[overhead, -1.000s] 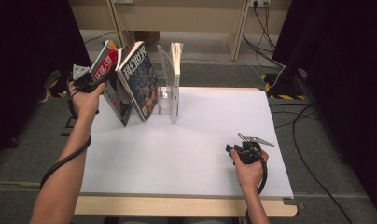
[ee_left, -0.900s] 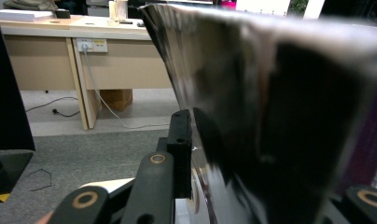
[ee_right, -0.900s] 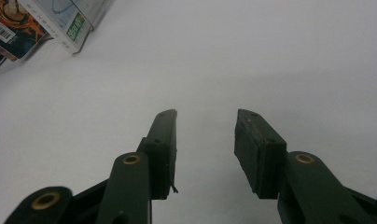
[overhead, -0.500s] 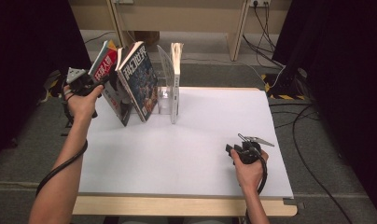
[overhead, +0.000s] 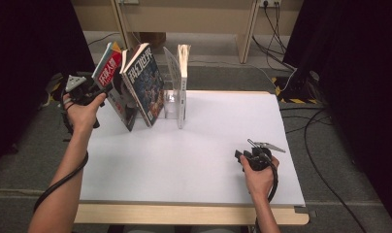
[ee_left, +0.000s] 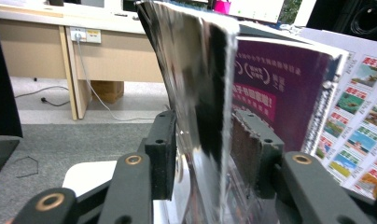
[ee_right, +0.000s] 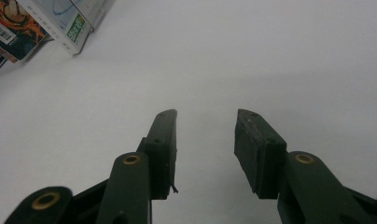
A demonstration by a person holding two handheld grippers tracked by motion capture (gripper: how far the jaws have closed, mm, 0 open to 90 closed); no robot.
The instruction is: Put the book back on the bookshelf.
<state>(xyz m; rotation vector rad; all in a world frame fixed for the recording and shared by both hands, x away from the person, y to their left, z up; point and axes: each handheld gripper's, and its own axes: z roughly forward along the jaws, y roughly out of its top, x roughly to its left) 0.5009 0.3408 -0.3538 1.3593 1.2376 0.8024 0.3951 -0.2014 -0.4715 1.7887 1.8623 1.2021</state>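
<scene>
The red-covered magazine [overhead: 108, 73] has been stood leaning at the far left of the counter [overhead: 194, 160], beside the other upright ones. The left gripper [overhead: 89, 90] has just been opening, the magazine between its jaws but seemingly unpressed; withdrawal remains. The right gripper [overhead: 242, 156] is held open, empty.

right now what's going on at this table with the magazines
A person is standing magazines in a clear rack at the table's far left. The left gripper sits around the edge of the leftmost magazine, which leans left; its jaws have just been opening, and a gap shows beside the pages. The right gripper rests open and empty over the bare tabletop near the front right.
</scene>
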